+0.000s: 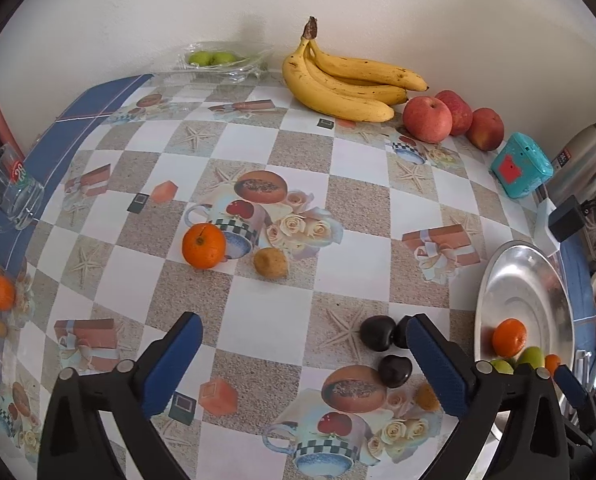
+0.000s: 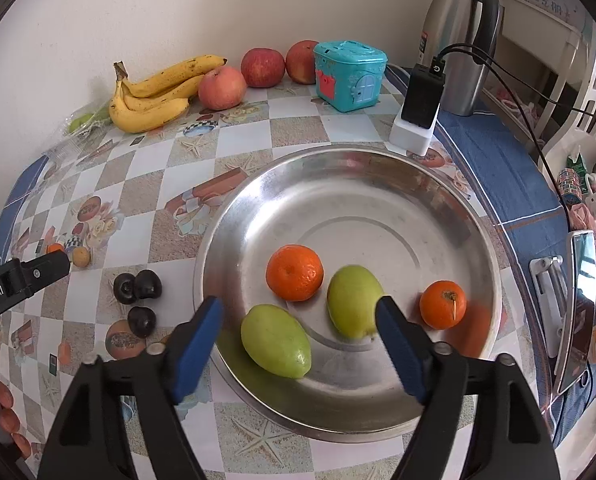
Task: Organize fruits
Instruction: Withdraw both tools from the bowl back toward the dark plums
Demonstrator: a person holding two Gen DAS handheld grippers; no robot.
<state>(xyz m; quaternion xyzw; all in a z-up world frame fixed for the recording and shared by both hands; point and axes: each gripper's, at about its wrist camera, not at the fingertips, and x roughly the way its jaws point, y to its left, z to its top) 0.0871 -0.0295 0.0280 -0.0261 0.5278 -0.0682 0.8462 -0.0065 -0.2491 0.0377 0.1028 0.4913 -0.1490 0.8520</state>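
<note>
Overhead, the right claw (image 2: pixel 298 344) hangs wide open and empty above the near rim of a steel plate (image 2: pixel 378 184) near the right edge of the patterned surface (image 2: pixel 146 200). Two green fruits (image 2: pixel 276 340) and two tangerines (image 2: pixel 295 272) lie in the plate, one green fruit between the blue pads (image 2: pixel 198 340) but untouched. The left claw (image 1: pixel 302 364) also stands fully open with nothing in it, its right pad just beside three dark plums (image 1: pixel 378 332) that sit left of the plate. Farther toward the middle of the surface rest a loose tangerine (image 1: pixel 204 245) and a small brown fruit (image 1: pixel 271 263), near each other but apart. Along the back edge against the wall lie a bunch of bananas (image 1: pixel 346 84), three red apples (image 1: pixel 428 119) and a teal toy house (image 1: pixel 521 170). A clear dish (image 1: pixel 226 60) with green fruit sits at the back left corner.
</note>
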